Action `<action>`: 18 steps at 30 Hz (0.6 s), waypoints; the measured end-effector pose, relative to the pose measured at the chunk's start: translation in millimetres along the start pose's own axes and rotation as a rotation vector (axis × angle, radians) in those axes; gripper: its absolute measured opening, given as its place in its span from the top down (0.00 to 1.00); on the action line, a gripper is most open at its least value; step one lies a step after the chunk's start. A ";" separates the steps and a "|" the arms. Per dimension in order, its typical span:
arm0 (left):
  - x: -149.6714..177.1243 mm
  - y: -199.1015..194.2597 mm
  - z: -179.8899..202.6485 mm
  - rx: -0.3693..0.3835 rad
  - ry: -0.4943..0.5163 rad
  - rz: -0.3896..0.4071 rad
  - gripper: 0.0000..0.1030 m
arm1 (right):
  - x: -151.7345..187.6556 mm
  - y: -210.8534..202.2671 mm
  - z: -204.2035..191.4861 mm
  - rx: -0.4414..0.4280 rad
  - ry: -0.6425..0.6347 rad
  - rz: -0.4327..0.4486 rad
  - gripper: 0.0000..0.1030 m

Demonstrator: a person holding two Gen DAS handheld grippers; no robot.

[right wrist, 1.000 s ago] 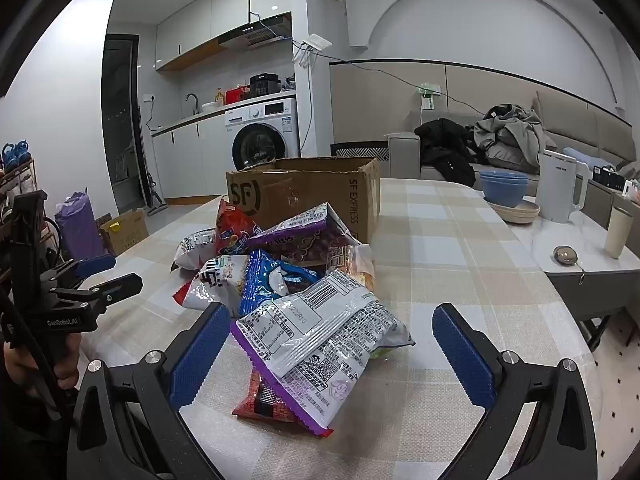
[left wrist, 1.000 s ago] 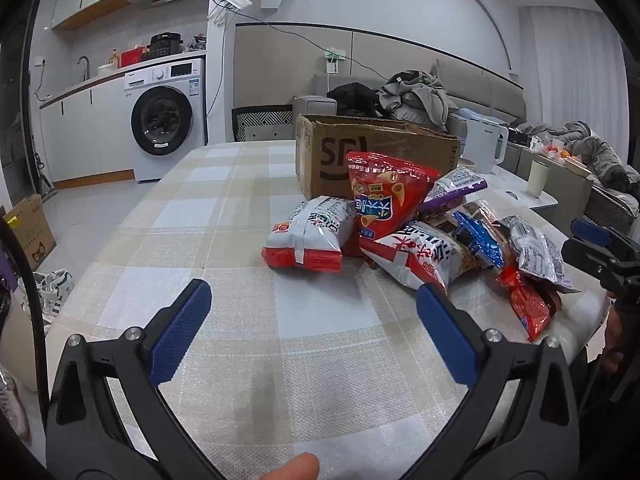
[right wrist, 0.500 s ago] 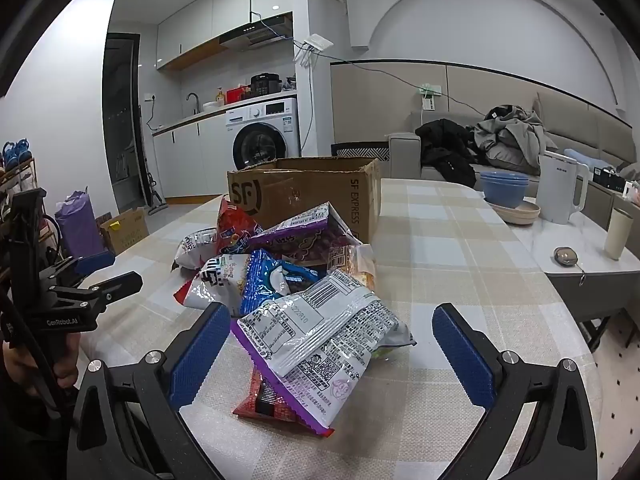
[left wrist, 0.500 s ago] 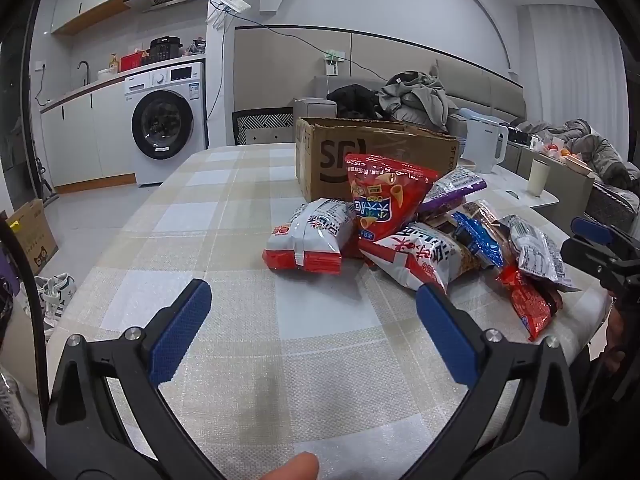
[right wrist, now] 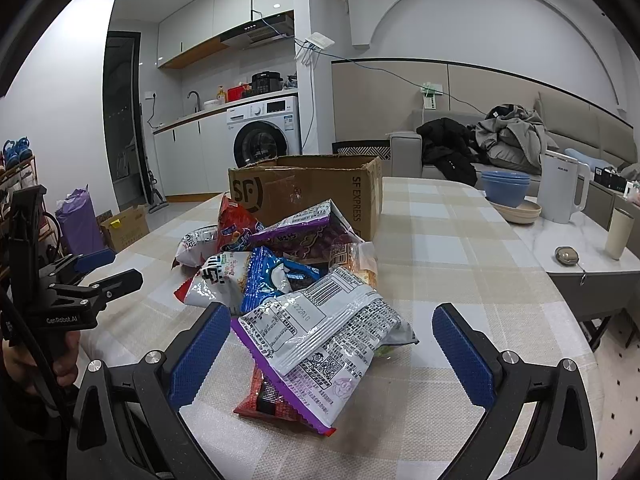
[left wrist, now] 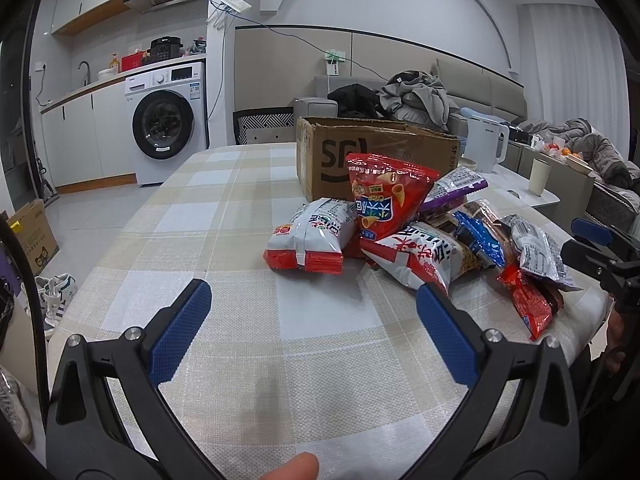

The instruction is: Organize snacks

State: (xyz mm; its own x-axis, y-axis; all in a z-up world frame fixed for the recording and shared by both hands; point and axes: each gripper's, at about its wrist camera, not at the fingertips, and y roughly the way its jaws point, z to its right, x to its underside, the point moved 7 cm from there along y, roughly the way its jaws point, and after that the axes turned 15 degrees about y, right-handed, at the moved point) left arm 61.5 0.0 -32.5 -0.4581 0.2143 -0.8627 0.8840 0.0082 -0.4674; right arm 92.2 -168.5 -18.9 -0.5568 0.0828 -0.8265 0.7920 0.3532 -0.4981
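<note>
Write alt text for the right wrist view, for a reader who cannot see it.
The open right tool hovers over a white and purple snack bag atop a pile of snack bags on a checked tablecloth. An open cardboard box stands behind; the left tool waits at left.

The right gripper (right wrist: 330, 340) hovers low over the near edge of the checked tablecloth (right wrist: 452, 248) with its blue pads (right wrist: 460, 354) spread wide, and a silver-and-purple snack bag (right wrist: 324, 336) lies between them on top of a red packet (right wrist: 262, 396). Behind these, a heap of bags, among them a blue one (right wrist: 268, 276), a purple one (right wrist: 308, 232) and a red one (right wrist: 236, 226), rests against an open cardboard box (right wrist: 308, 196) toward the far edge. At the left edge the left gripper (right wrist: 106, 270), gripped by a hand (right wrist: 60, 364), points toward the heap, jaws apart.
</note>
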 end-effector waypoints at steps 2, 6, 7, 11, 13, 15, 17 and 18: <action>0.0 0.0 0.2 0.001 0.001 0.000 0.01 | -0.1 -0.3 -0.1 0.000 0.000 0.000 0.00; -0.1 0.0 0.2 0.000 0.002 0.000 0.01 | 0.1 -0.1 -0.4 0.001 0.000 0.000 0.00; -0.1 0.1 0.2 0.000 0.002 0.000 0.01 | 0.5 1.8 0.4 0.000 -0.001 -0.002 0.00; -0.1 0.0 0.4 0.000 0.002 -0.001 0.01 | 0.6 1.6 0.3 -0.001 -0.001 -0.002 0.00; -0.2 0.0 0.5 0.000 0.002 0.000 0.01 | 0.9 2.1 0.8 -0.001 -0.003 -0.004 0.00; -0.1 0.0 0.3 -0.001 0.003 -0.001 0.01 | 1.7 2.9 0.8 -0.001 -0.003 -0.006 0.00; -0.2 0.0 0.4 0.000 0.003 0.000 0.01 | 2.5 3.8 0.9 -0.001 -0.003 -0.008 0.00; -0.1 0.0 0.4 -0.001 0.003 0.000 0.01 | 2.8 4.0 1.0 -0.001 -0.004 -0.009 0.00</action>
State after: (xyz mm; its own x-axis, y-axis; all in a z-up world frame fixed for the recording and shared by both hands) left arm 61.5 -0.4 -32.5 -0.4579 0.2169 -0.8621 0.8841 0.0090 -0.4673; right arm 94.1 -167.8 -23.5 -0.5631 0.0762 -0.8229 0.7867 0.3545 -0.5054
